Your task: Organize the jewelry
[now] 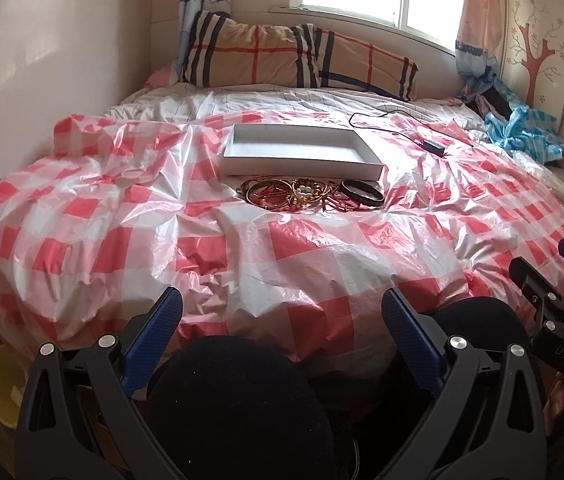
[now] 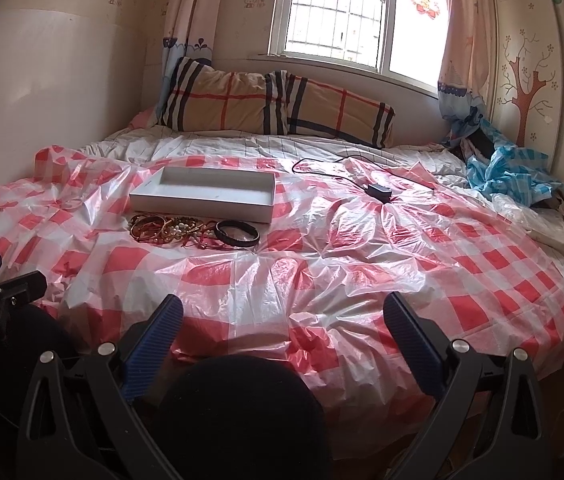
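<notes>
A heap of jewelry (image 1: 314, 194) (image 2: 191, 232) lies on the red-and-white checked plastic sheet (image 1: 322, 264) (image 2: 362, 256) over the bed: gold bangles, red cords, pale beads and a black bangle (image 1: 363, 193) (image 2: 237, 233) at its right end. Just behind it sits a shallow white box (image 1: 302, 152) (image 2: 205, 196) with nothing visible inside. My left gripper (image 1: 282, 308) hangs open at the bed's near edge, well short of the heap. My right gripper (image 2: 282, 314) is open too, near the front edge and to the right of the jewelry. Neither holds anything.
A black charger with its cable (image 1: 432, 146) (image 2: 380, 192) lies right of the box. Plaid pillows (image 1: 294, 56) (image 2: 273, 106) lean under the window. Blue cloth (image 1: 522, 128) (image 2: 510, 172) is bunched at far right. Dark-clad knees (image 1: 233, 400) (image 2: 237, 408) sit below the grippers.
</notes>
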Action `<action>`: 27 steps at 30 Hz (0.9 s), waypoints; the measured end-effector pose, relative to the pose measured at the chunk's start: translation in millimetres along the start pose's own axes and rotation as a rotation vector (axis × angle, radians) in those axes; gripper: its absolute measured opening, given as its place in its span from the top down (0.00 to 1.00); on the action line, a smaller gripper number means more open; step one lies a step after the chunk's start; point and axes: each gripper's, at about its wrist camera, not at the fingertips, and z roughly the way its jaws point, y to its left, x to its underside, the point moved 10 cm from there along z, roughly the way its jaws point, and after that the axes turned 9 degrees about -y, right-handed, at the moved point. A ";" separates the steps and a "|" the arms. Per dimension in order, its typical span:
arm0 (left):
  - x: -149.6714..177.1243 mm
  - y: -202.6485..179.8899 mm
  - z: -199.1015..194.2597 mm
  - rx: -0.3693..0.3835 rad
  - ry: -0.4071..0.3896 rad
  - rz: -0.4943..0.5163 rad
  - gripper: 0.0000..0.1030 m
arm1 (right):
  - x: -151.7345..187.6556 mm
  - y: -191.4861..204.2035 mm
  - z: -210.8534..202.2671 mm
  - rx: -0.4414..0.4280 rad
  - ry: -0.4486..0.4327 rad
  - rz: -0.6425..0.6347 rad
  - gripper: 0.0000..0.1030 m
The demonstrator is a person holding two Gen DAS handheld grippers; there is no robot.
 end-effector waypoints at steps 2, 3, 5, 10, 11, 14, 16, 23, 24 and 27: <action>0.8 2.1 0.8 0.000 0.006 -0.015 0.07 | -0.7 0.4 0.2 0.004 -0.006 -0.009 0.07; 1.4 3.0 0.8 -0.001 0.007 -0.020 0.07 | -0.8 0.2 0.2 0.005 -0.007 -0.010 0.07; 1.5 3.1 0.7 -0.003 0.006 -0.022 0.07 | -1.1 -0.1 0.5 0.004 -0.009 -0.009 0.07; 2.6 4.3 0.4 0.000 0.008 -0.024 0.07 | -1.0 -0.9 0.3 0.001 -0.010 0.007 0.07; 3.0 4.9 0.3 0.000 0.010 -0.028 0.07 | -0.9 -1.3 -0.3 -0.003 -0.008 0.018 0.07; 3.6 7.3 -0.1 0.000 0.014 -0.043 0.07 | -0.9 -2.2 -0.8 -0.004 -0.014 0.030 0.07; 3.9 9.0 -0.3 0.000 0.016 -0.055 0.07 | -0.8 -1.9 -0.6 -0.005 -0.013 0.034 0.07; 4.0 10.4 0.9 -0.001 0.019 -0.061 0.07 | -0.9 -2.7 -0.7 0.001 -0.016 0.018 0.07; 4.0 10.3 0.9 -0.001 0.019 -0.059 0.07 | -0.9 -2.8 -0.8 0.002 -0.016 0.018 0.07; 3.5 9.4 1.1 -0.002 0.020 -0.039 0.07 | -1.1 -2.8 -0.8 0.003 -0.018 0.014 0.07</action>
